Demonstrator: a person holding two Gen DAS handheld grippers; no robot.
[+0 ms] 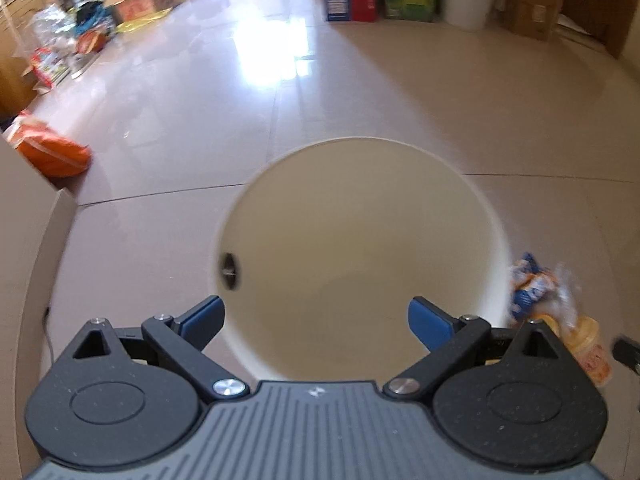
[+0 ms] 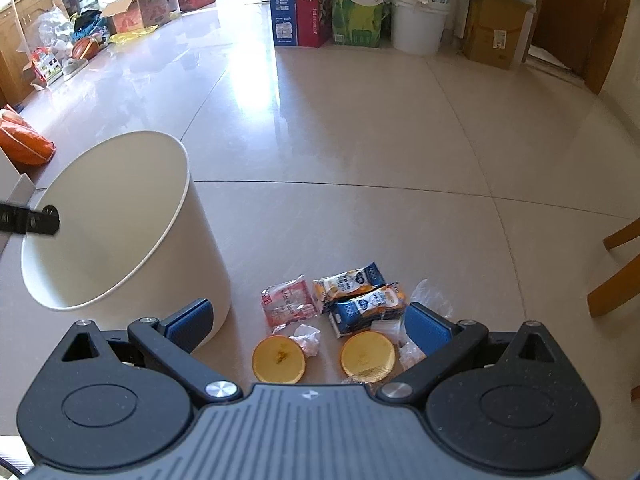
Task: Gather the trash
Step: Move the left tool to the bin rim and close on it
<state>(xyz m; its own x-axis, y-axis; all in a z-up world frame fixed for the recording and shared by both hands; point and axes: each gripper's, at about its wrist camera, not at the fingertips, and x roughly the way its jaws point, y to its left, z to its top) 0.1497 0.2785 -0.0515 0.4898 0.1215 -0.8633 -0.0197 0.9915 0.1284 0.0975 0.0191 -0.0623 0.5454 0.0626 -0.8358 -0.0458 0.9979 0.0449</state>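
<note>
On the tiled floor, trash pile (image 2: 340,320) just right of white bin (image 2: 120,232), right tongs (image 2: 308,320) wide open above pile, gripping nothing, left tongs (image 1: 316,320) wide open over bin mouth, nothing held.

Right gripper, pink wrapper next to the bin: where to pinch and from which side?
Likely best from above, jaws across the crinkled top edge of the pink wrapper. It lies flat on the floor, so only raised folds give purchase. Close side to side; the bin leaves room on one side, the blue packets crowd the other. The right gripper is open.
</note>
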